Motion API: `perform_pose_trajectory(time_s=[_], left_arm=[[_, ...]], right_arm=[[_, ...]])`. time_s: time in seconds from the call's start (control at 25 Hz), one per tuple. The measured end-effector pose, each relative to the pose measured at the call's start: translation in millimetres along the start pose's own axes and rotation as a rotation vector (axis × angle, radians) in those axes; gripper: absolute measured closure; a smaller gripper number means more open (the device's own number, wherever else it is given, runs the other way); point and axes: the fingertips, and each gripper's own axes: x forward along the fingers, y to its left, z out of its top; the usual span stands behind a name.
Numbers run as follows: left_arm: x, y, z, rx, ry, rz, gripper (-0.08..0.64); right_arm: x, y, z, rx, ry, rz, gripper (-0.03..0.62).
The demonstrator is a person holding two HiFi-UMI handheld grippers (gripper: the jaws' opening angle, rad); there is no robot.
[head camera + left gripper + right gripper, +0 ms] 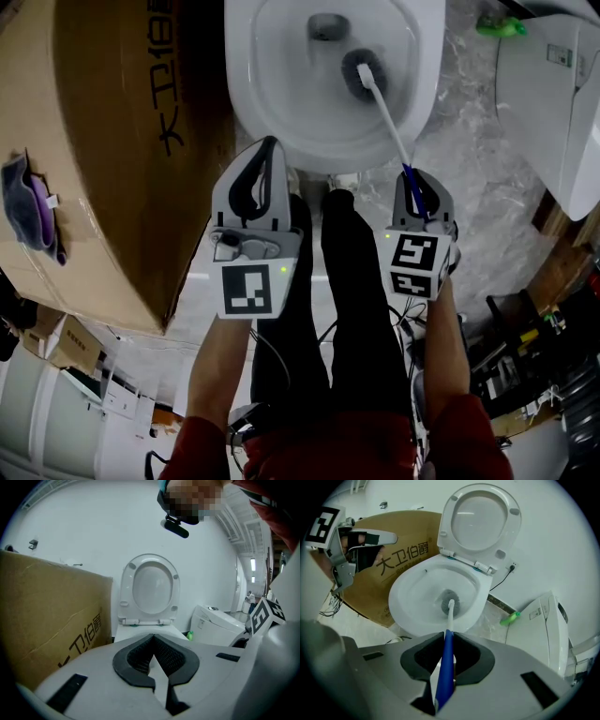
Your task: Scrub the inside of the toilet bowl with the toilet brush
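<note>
Your right tool is clenched on the toilet brush. In the right gripper view that tool has both pads tight on the blue end of the handle, which runs straight out between the jaws and turns white further down.

The bristle head is inside the toilet bowl, low down and just beside the drain opening. The right gripper view puts the head at the bottom of the bowl. I can't tell how hard it's pressed on the porcelain.

Your left tool is closed with nothing in it. In the left gripper view the pad tips meet with no object between them. It hangs over the near rim on the left, well apart from the brush.

The lid is up, tilted back against the wall, and it also shows straight ahead in the left gripper view.

The cardboard box stands just left of the bowl, and its printed side faces the bowl.

A second toilet sits to the right, with a green object on the floor between it and the bowl.

Your legs are right below the near rim.
</note>
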Motion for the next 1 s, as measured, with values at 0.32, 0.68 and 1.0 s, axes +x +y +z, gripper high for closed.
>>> perform_pose_trajectory(time_s=[0.32,0.68,1.0], left_arm=[[7.5,6.7,-0.4,0.002,0.012,0.009,0.548],[15.1,16.8,-1.2,-0.010,0.015,0.029,0.548],[13.3,31.2,-3.9,-0.016,0.018,0.051,0.548]], right_arm=[[25.9,-25.5,28.0,0.015,-0.040,-0.043,0.531],[64.5,-22.9,70.9,0.067,-0.094,-0.023,0.531],[79.0,14.7,104.7,0.149,-0.161,0.091,0.531]])
